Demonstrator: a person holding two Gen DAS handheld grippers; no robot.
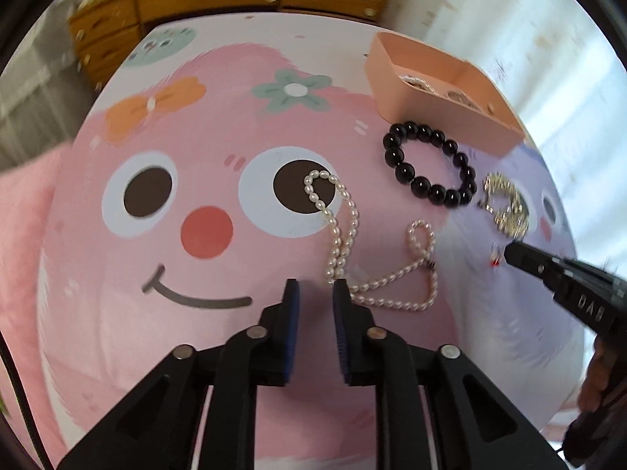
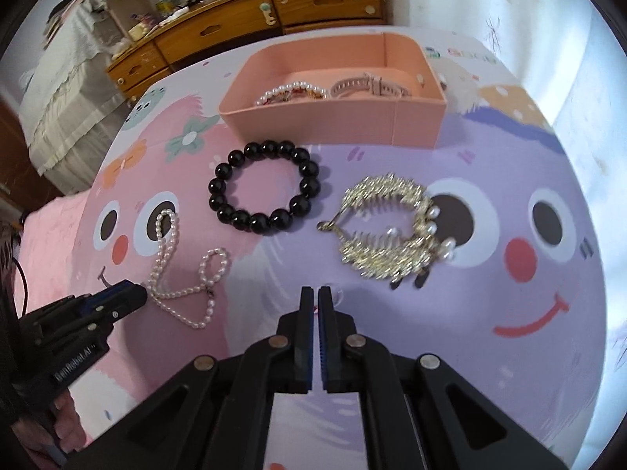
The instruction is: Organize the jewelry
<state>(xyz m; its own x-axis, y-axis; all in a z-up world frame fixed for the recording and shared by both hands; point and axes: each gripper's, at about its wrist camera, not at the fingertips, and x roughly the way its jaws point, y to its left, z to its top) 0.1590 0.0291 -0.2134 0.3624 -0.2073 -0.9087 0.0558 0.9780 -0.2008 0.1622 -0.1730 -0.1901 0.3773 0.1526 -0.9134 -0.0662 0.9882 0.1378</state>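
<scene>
A pearl necklace (image 1: pixel 354 215) (image 2: pixel 162 262) lies looped on the cartoon-print cloth. My left gripper (image 1: pixel 316 284) (image 2: pixel 137 293) hovers at its near end, jaws slightly open and nothing between them; the strand touches the outside of the right fingertip. A black bead bracelet (image 1: pixel 393 154) (image 2: pixel 268 147) and a gold pearl-studded hair ornament (image 1: pixel 505 211) (image 2: pixel 376 262) lie in front of a pink box (image 1: pixel 423 98) (image 2: pixel 333 121) holding a pearl bracelet and a metal band. My right gripper (image 2: pixel 315 290) (image 1: pixel 509 252) is shut just short of the ornament. A tiny red piece (image 1: pixel 495 261) sits at its tip.
The cloth covers a round table (image 1: pixel 117 313) whose edge curves close on all sides. A wooden dresser (image 2: pixel 313 0) with clutter on top stands behind it, and a bed with a pale cover (image 2: pixel 66 78) is at the left. A pink cushion (image 1: pixel 23 215) lies beside the table.
</scene>
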